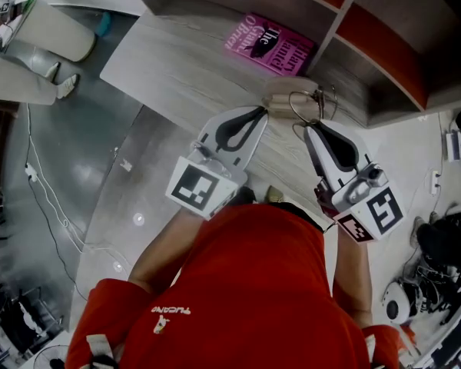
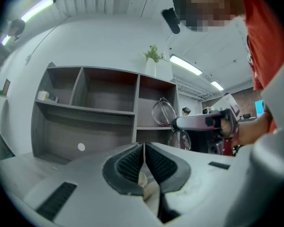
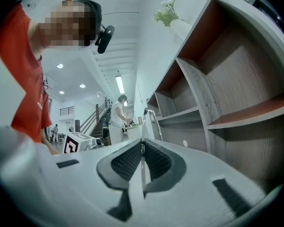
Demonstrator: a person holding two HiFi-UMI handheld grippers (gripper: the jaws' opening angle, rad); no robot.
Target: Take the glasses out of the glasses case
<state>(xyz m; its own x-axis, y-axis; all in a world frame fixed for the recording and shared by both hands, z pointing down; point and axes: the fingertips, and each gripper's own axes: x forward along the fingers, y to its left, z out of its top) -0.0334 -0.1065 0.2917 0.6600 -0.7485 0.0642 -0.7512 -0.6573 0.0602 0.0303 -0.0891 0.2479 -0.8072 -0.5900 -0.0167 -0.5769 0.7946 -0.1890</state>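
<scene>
Both grippers are raised over the wooden table (image 1: 177,68) in front of the shelf. My left gripper (image 1: 263,112) is shut on the beige glasses case (image 1: 280,92), and in the left gripper view a beige fold of the case (image 2: 143,179) sits pinched between the pads of that gripper (image 2: 144,148). My right gripper (image 1: 309,127) is shut on the wire-framed glasses (image 1: 303,102), which hang just right of the case and clear of it. The round lenses of the glasses (image 2: 163,111) stick out of the right gripper (image 2: 177,123). One thin metal temple (image 3: 143,126) runs up from between the right gripper's (image 3: 142,143) jaws.
A pink book (image 1: 269,44) lies on the table behind the case. A shelf unit with red-brown backs (image 1: 369,37) stands close ahead, with a small plant (image 2: 153,55) on top. The table's left edge drops to a grey floor with cables (image 1: 46,206). Gear lies on the floor at right (image 1: 438,252).
</scene>
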